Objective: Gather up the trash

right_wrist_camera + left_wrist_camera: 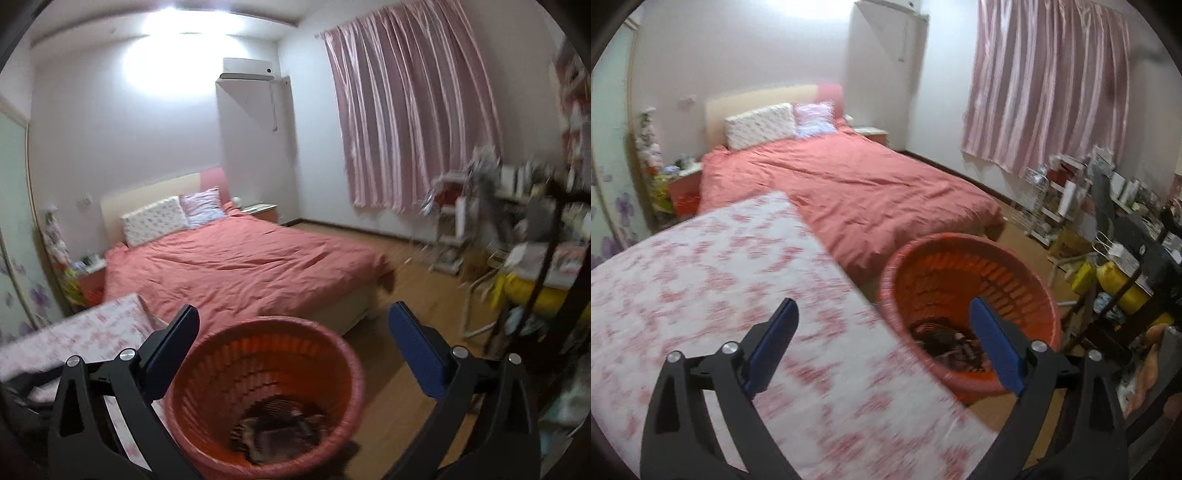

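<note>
A bedroom with pale walls holds a wide bed (236,266) under a salmon cover, pink curtains (410,110) at the right and a white air conditioner (248,68) high on the far wall. Bare wooden floor (402,280) runs between the foot of the bed and a crowded shelf rack (450,229) by the curtains, leaving an open lane there; farther right, a cluttered desk with yellow bags closes that side in. In the foreground a tabletop (713,288) covered in a white cloth with a red flower print ends in a slanting edge just beside a red slotted plastic basket (967,258) that stands on the floor near the bed's corner. Dark crumpled trash (280,428) lies in the bottom of the basket; its details are blurred. No writing or label can be read anywhere.

The left gripper (884,314) tilts downward, one finger over the tabletop and the other over the basket's mouth, fingers spread wide with nothing between them. The right gripper (293,321) points more nearly level, straddling the basket's rim from above, fingers likewise spread fully apart and holding nothing.
</note>
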Demonstrator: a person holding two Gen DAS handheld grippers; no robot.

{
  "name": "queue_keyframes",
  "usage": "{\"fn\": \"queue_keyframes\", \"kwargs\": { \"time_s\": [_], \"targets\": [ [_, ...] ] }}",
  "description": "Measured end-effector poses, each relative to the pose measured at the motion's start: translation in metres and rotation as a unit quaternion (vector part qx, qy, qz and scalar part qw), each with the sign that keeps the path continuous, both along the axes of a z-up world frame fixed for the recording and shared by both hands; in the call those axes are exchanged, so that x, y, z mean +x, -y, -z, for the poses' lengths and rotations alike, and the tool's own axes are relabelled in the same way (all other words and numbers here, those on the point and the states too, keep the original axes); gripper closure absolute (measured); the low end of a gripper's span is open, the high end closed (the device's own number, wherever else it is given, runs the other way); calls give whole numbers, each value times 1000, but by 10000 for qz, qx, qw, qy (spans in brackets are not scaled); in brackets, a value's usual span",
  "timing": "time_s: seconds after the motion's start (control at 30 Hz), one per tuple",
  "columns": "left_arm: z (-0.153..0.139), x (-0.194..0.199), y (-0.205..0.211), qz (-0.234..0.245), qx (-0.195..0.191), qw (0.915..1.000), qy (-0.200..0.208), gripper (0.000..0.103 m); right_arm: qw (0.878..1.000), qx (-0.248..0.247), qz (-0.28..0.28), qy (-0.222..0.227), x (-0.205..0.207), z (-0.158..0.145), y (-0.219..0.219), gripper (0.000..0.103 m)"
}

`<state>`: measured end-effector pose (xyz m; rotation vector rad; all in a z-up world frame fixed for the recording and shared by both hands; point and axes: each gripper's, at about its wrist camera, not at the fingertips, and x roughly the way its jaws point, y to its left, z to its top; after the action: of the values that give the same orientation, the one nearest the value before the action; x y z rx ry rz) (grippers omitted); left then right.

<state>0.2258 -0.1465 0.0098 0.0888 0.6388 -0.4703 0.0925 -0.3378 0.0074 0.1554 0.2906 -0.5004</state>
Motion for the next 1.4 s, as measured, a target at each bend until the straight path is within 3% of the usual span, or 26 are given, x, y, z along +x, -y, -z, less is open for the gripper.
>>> {"fn": "queue_keyframes", "kwargs": {
  "time_s": [0.2, 0.63, 0.93, 1.4],
  "targets": [
    [-18, -60, -64, -689, 88, 9959, 577, 4, 9968, -727, 342, 5, -42, -3, -36, 2],
    [-6, -164, -158, -2091, 64, 9747, 787, 4, 9979, -465, -398, -213, -101, 0, -72, 2],
    [-2, -203, -173, -2417, 51, 9666, 846, 4, 9951, -497, -750, -405, -118, 10, -106, 2],
    [16, -224, -178, -2534, 184, 9652, 627, 4, 9945, -350, -654, -744, -132, 34, -128, 2]
  ]
}}
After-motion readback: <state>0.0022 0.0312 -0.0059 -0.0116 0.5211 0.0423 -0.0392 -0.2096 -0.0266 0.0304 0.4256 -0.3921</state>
